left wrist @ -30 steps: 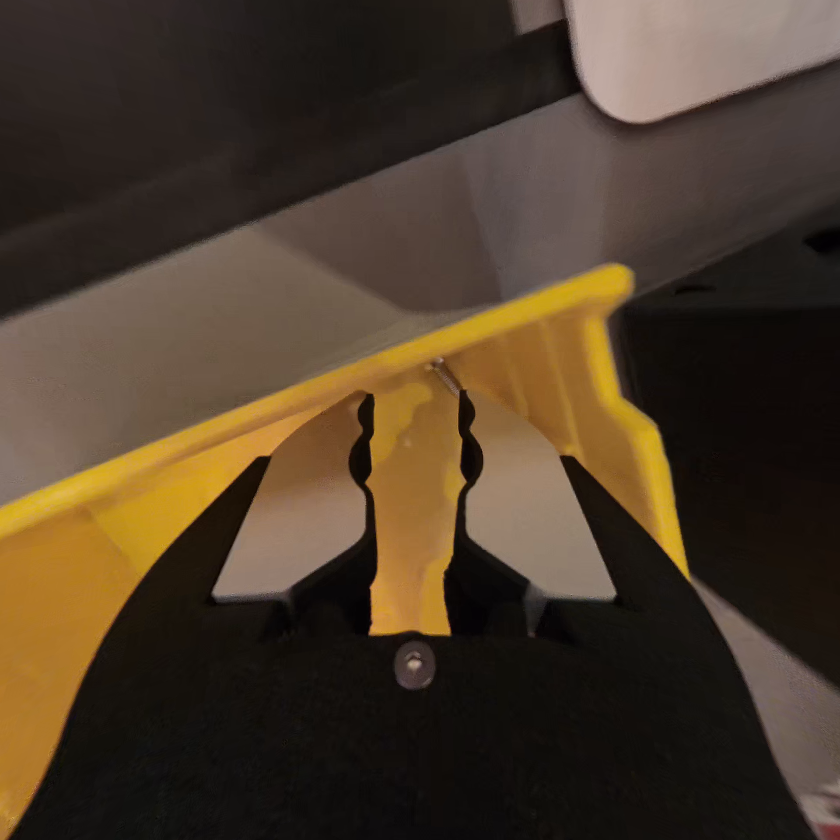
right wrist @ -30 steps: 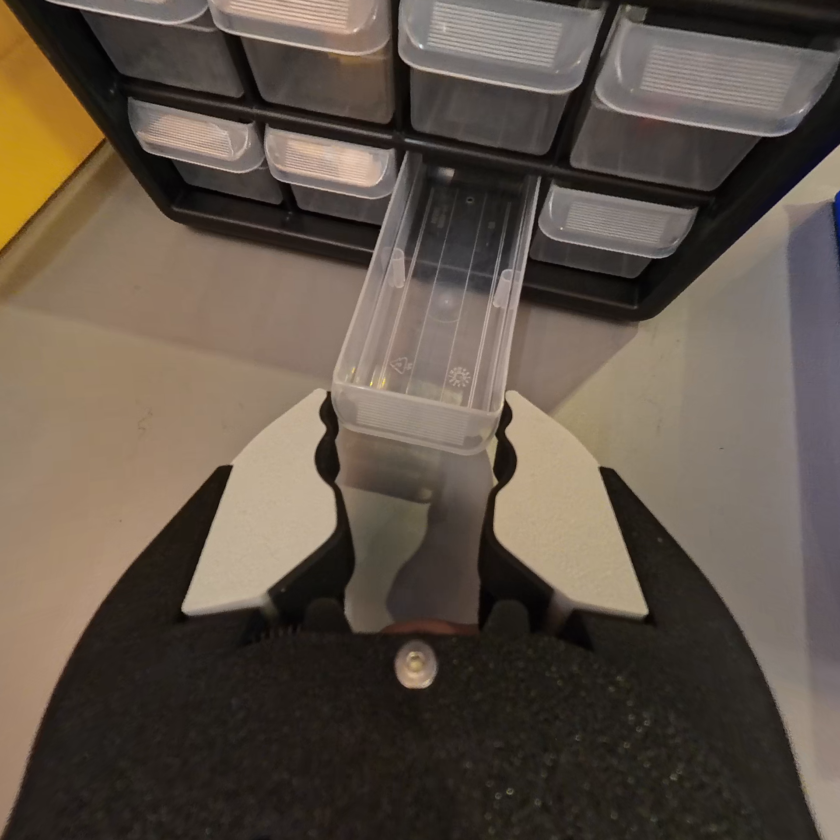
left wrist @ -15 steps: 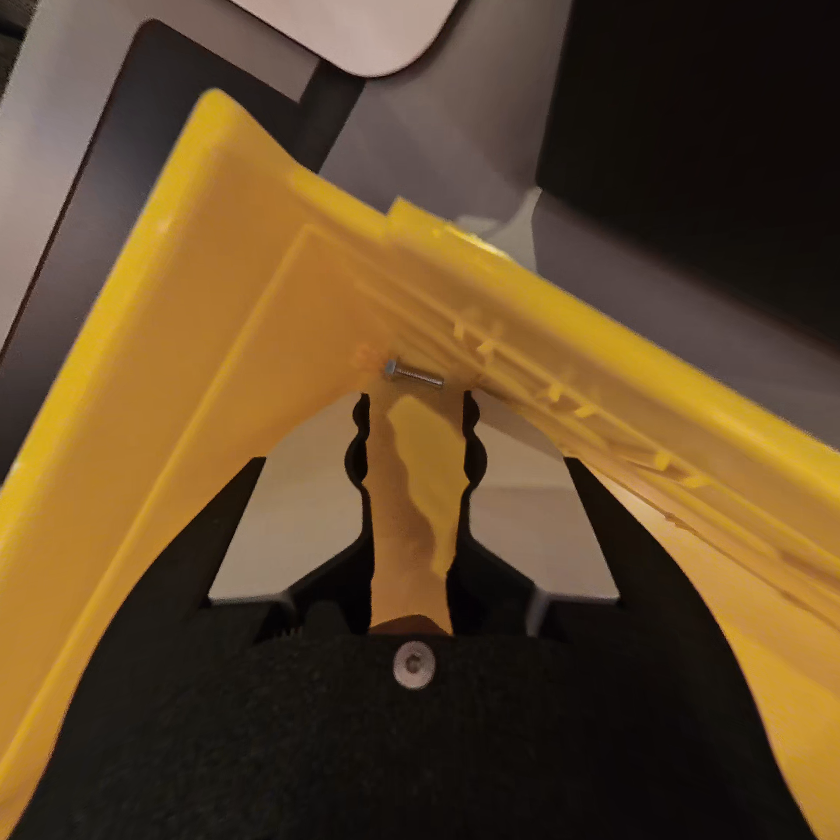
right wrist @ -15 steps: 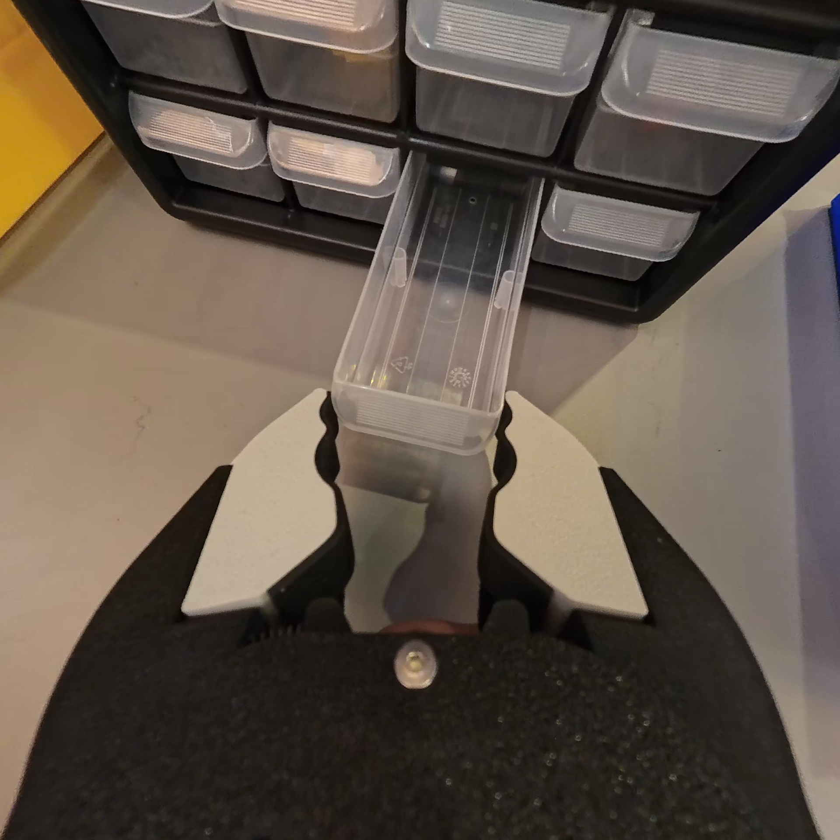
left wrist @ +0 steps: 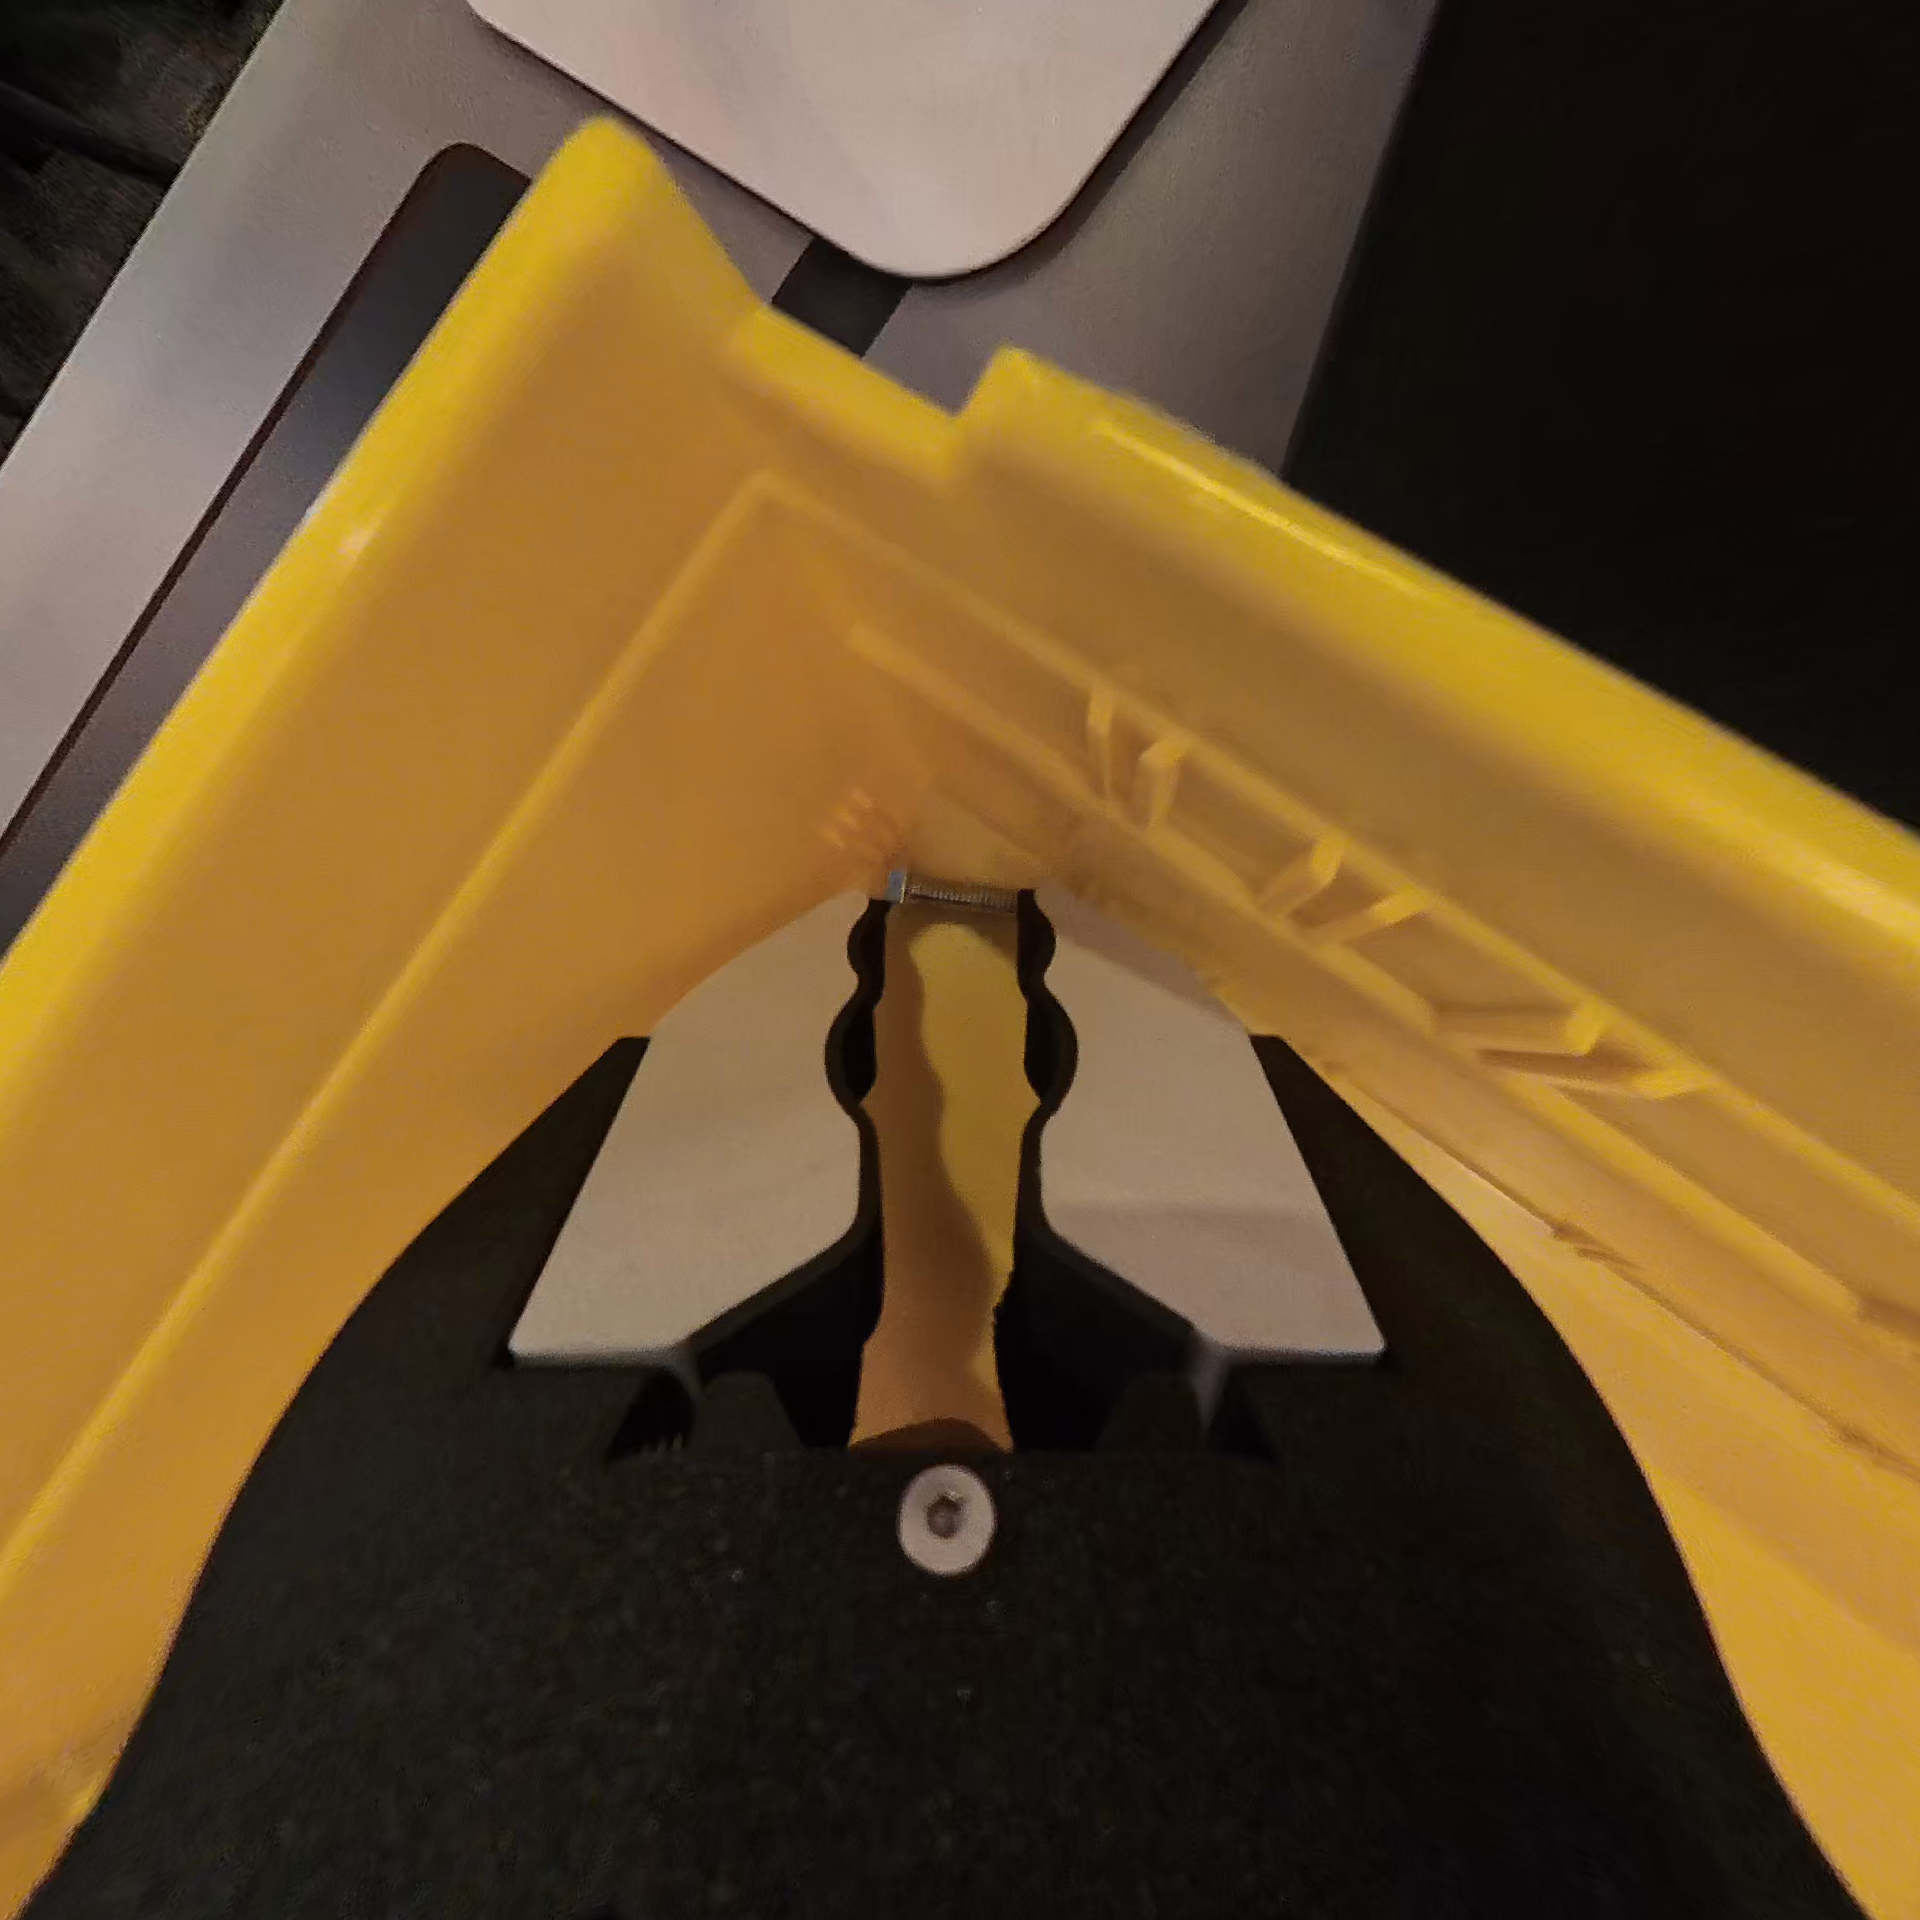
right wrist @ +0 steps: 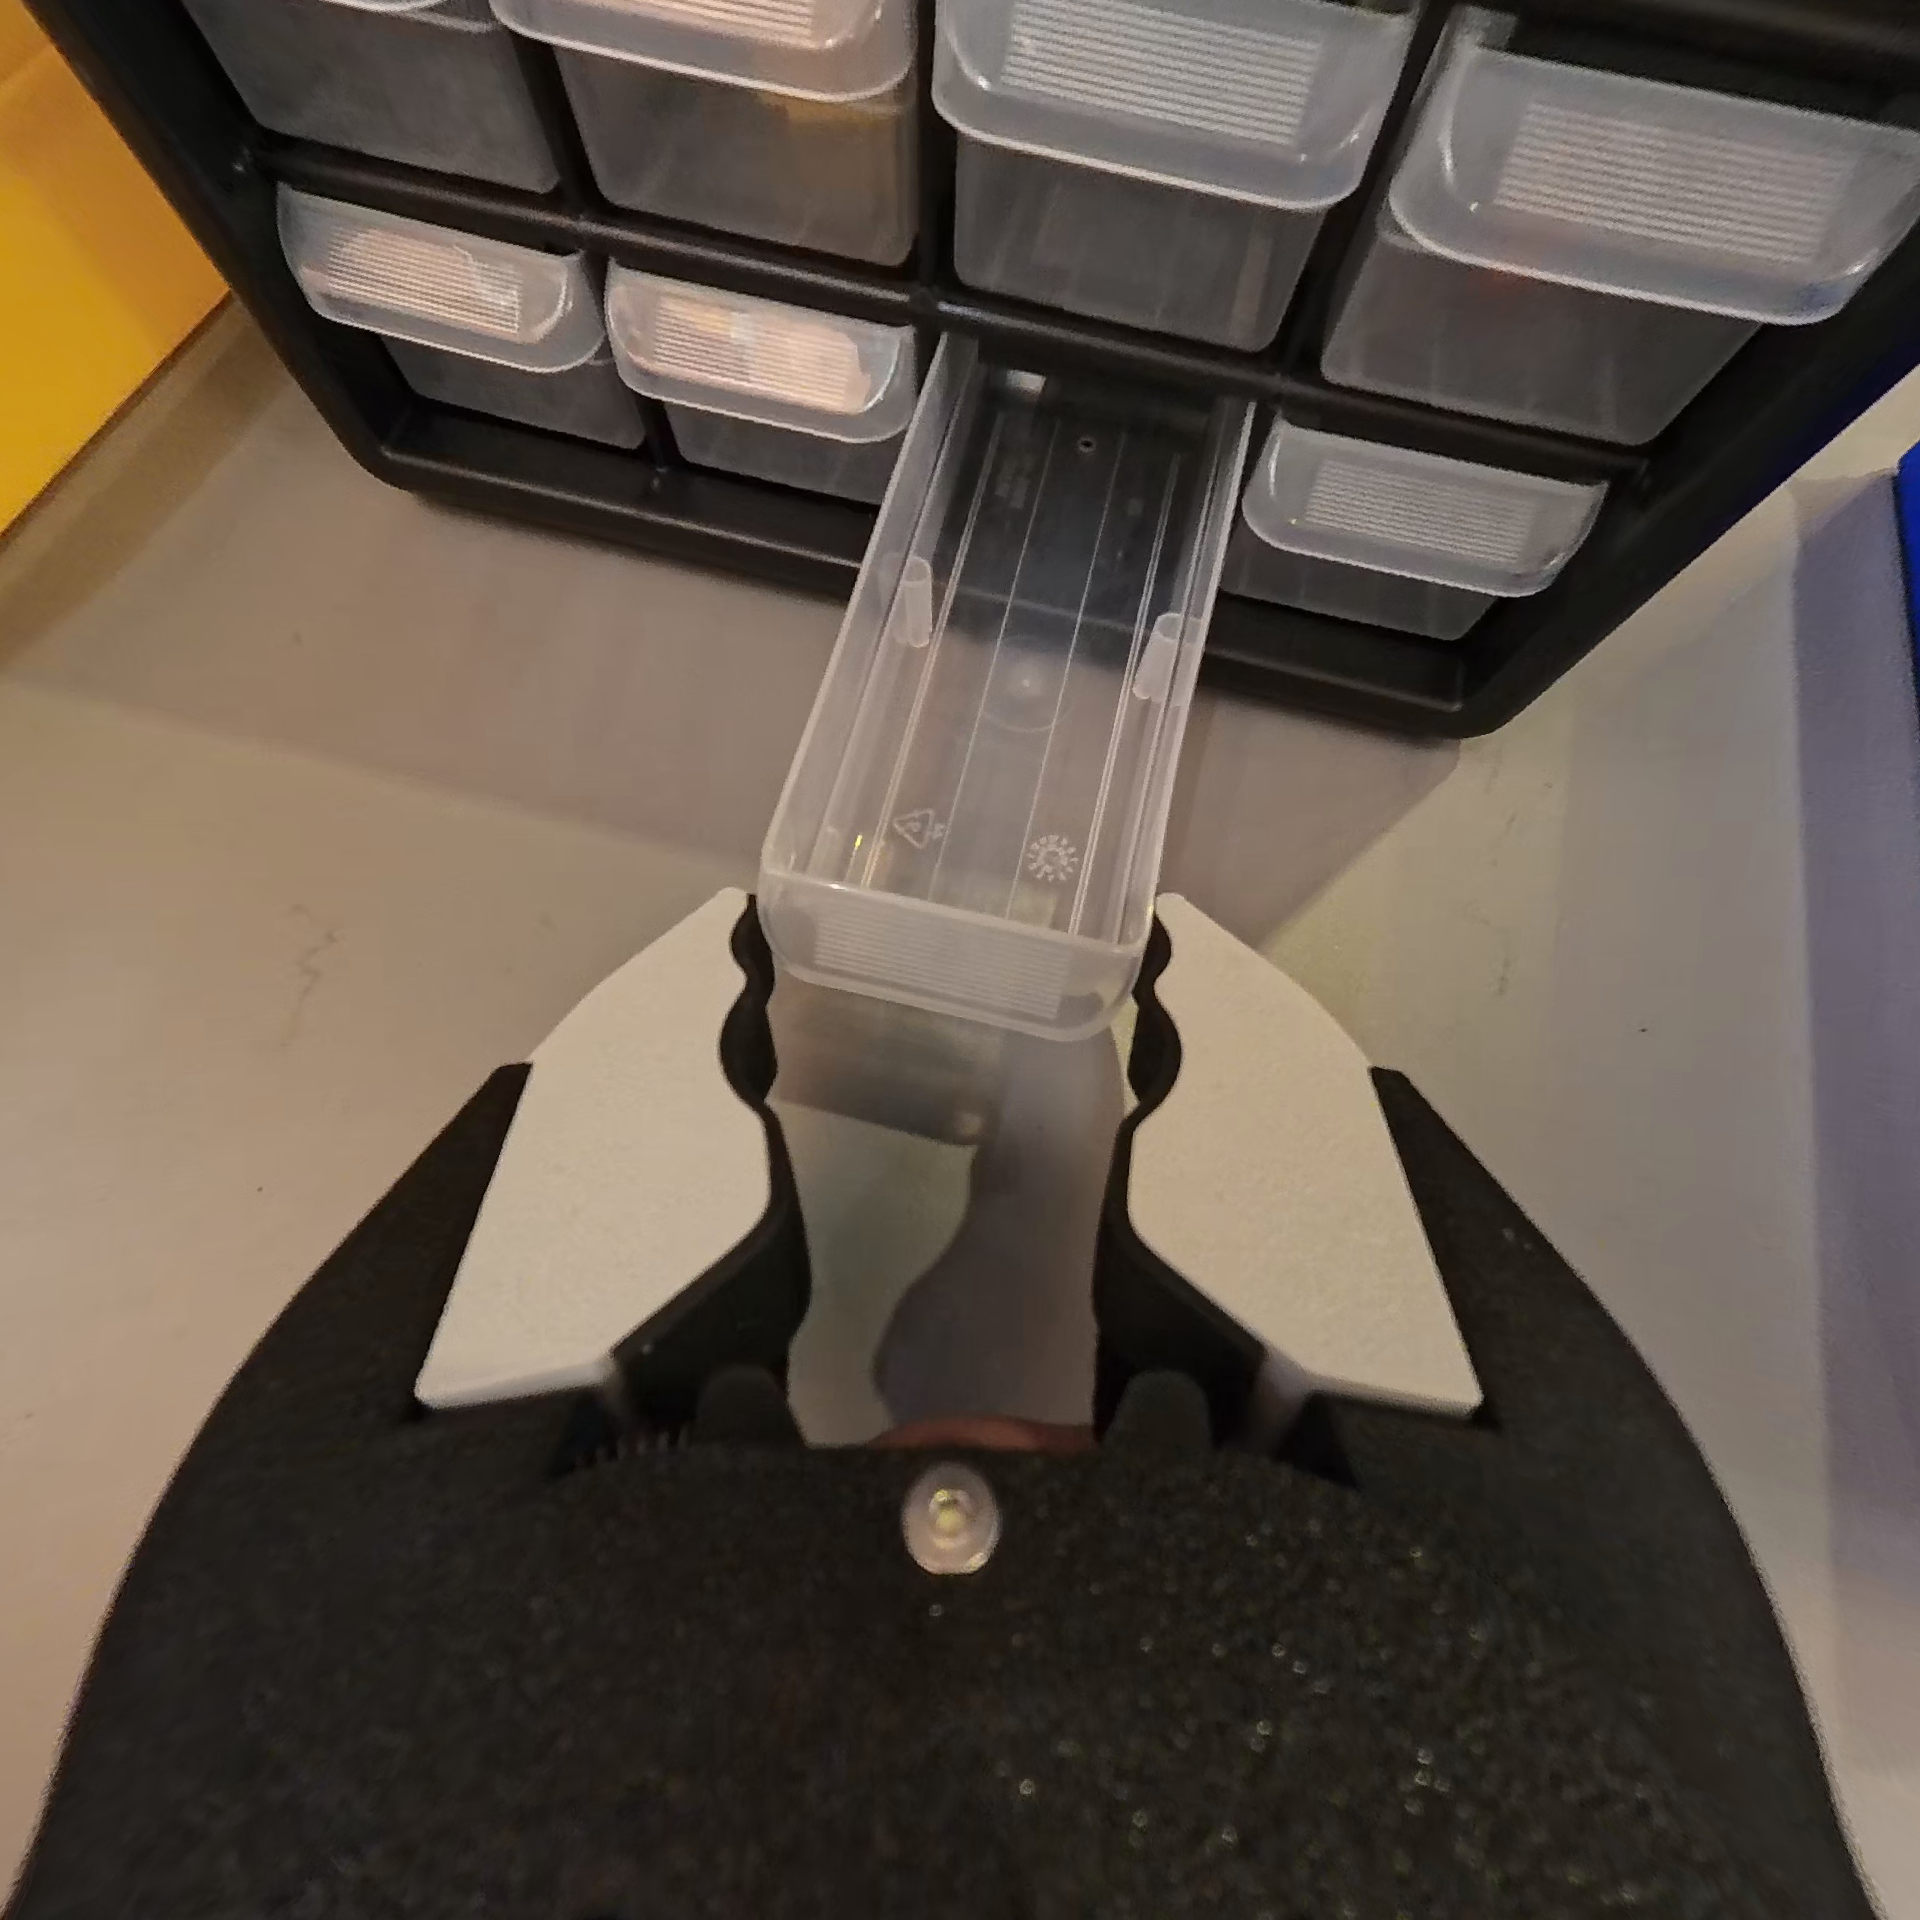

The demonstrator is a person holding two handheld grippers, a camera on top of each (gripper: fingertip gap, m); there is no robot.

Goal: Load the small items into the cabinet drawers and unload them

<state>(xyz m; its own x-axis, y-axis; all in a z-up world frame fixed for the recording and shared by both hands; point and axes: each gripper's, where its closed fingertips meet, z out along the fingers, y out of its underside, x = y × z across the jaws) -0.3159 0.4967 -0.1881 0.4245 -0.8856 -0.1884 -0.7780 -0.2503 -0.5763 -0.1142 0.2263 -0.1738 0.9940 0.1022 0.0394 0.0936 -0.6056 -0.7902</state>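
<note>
In the left wrist view my left gripper reaches into the inner corner of a yellow bin. A small silver bolt lies crosswise at the fingertips. Its head is against the left pad and its threaded end against the right pad, so the jaws are shut on it end to end. In the right wrist view my right gripper is shut on the front of a clear plastic drawer, one pad on each side. The drawer is pulled far out of the bottom row of the black cabinet and looks empty.
Other clear drawers in the cabinet are pushed in, some with contents. The yellow bin's edge shows left of the cabinet. A blue object lies at the right. A pale rounded panel sits beyond the bin. My right fingertips sit around 35 cm from my left ones.
The left gripper swung from the bin's rim into its corner and moved up to the bolt. Its jaws narrowed until the bolt spans them. The right gripper and the drawer have not moved.
</note>
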